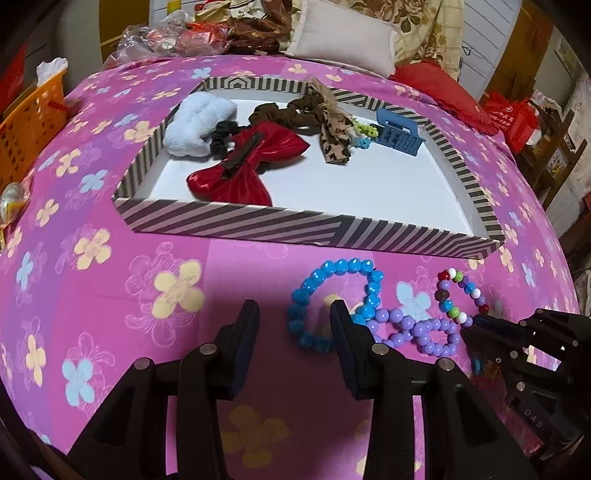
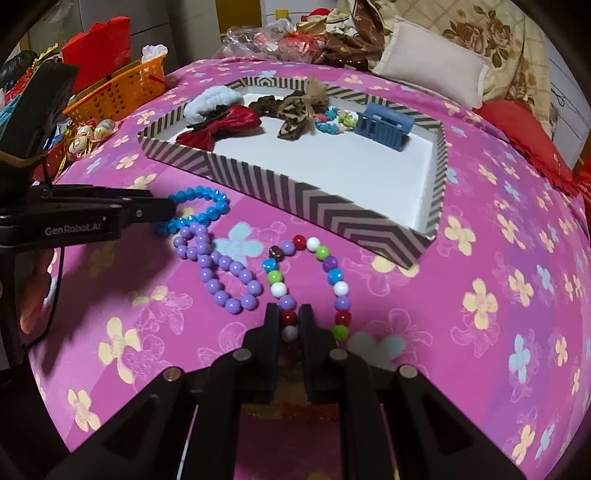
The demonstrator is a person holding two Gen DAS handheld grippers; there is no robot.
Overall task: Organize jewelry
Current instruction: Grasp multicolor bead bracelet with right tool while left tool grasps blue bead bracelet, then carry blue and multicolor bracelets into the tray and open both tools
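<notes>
Three bead bracelets lie on the pink flowered bedspread in front of a striped tray (image 1: 236, 225) (image 2: 332, 214). My right gripper (image 2: 289, 321) is shut on the near end of the multicolour bracelet (image 2: 330, 264), also seen in the left wrist view (image 1: 458, 291). My left gripper (image 1: 293, 317) is open; its right finger rests inside the loop of the blue bracelet (image 1: 332, 280) (image 2: 199, 206). The purple bracelet (image 1: 413, 328) (image 2: 221, 273) lies between the other two. The tray holds a red bow (image 1: 251, 162), a white scrunchie (image 1: 195, 125), a brown scrunchie (image 1: 291, 114) and a blue claw clip (image 1: 399, 133).
An orange basket (image 1: 29, 125) (image 2: 122, 88) stands at the bed's left edge. A pale pillow (image 1: 343, 33), a red cushion (image 1: 436, 88) and piled clothes lie behind the tray. Bare pink bedspread (image 2: 498, 295) lies to the right of the bracelets.
</notes>
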